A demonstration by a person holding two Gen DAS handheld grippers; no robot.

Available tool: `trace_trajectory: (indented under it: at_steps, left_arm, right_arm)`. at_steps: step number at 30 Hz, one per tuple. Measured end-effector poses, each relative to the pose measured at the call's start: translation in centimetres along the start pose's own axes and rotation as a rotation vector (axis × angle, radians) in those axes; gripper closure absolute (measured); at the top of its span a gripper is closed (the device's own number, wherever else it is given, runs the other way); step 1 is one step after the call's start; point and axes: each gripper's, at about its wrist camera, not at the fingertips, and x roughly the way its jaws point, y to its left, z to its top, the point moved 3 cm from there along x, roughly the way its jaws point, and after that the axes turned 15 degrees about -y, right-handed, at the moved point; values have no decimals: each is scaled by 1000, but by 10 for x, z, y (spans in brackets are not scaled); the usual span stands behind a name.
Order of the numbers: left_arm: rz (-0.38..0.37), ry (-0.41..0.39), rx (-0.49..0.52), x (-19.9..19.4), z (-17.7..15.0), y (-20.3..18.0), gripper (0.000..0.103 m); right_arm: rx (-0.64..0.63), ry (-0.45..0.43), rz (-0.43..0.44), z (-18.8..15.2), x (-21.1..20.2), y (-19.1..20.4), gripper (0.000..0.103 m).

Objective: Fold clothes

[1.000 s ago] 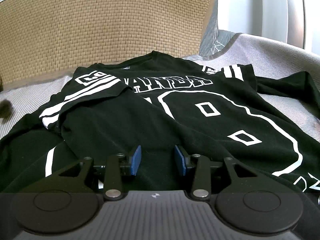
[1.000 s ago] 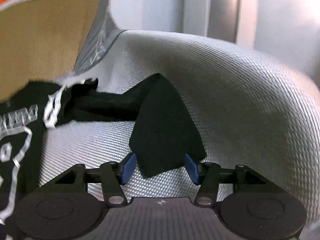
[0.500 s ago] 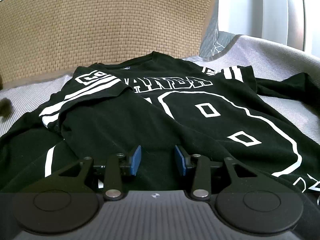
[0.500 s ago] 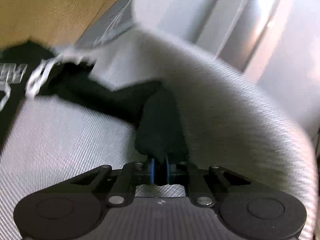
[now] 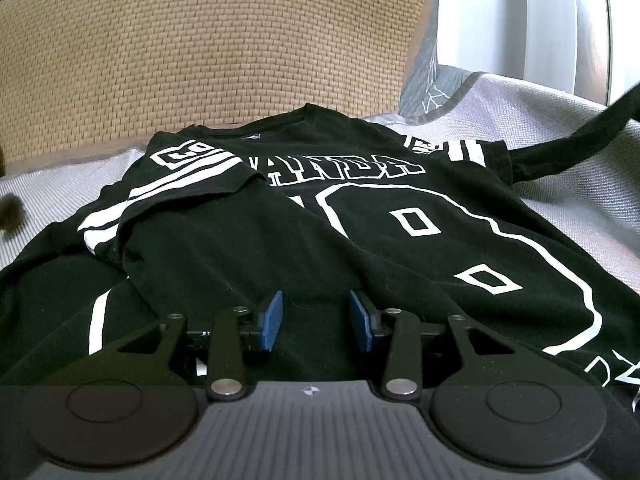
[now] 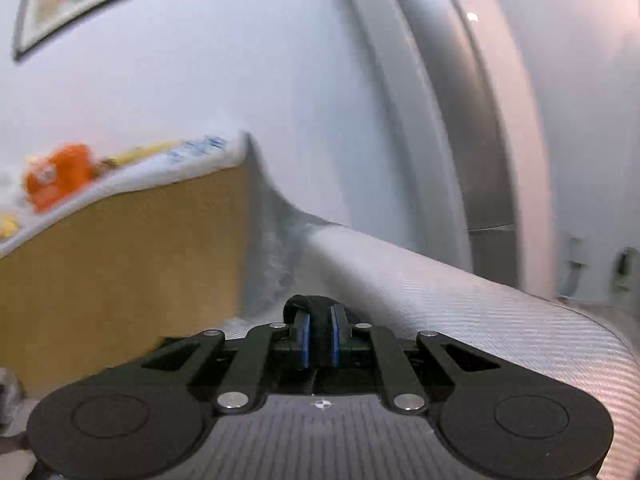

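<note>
- While the shirt lies spread on the grey cover in front of the woven backrest, the fold is judged to be only partly done.
- Done, as shown: the left sleeve is laid inward over the chest, stripes up.
- Left to do, by judgement: bring the right sleeve in, then fold the body. No finished fold of the body is visible.
- Left gripper: fingers stand moderately apart over the near hem, low over the cloth. Whether they touch it cannot be told.
- Right gripper: fingers are narrow and pinch a fold of black cloth, taken to be the right sleeve's end.
- Change from the earlier frame, right side: the fingers stood wide around the sleeve end lying flat on the cover. They have just been closing, and the cloth is now clamped between them.
- Change, right side: the right view now looks at the wall and backrest instead of down at the cover. In the left view, the right sleeve rises off the cover toward the far right edge.
- Change, left side: none. Gripper and shirt body appear as before.
</note>
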Motion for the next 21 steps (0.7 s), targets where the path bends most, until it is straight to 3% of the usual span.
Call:
trace_trajectory:
  at_steps: [6, 11, 16, 21]
  left_arm:
    - [-1, -2, -4, 0, -1, 0, 61]
    - [-2, -4, -5, 0, -1, 0, 61]
    - [-3, -5, -9, -1, -1, 0, 61]
    - [-10, -7, -29, -2, -1, 3, 61]
  right_arm:
    - [-387, -28, 36, 1, 10, 63, 92]
    - [-631, -169, 101, 10, 23, 138, 92]
    - [-763, -251, 390, -15, 17, 241, 92]
    - [-903, -324, 757, -72, -36, 336, 92]
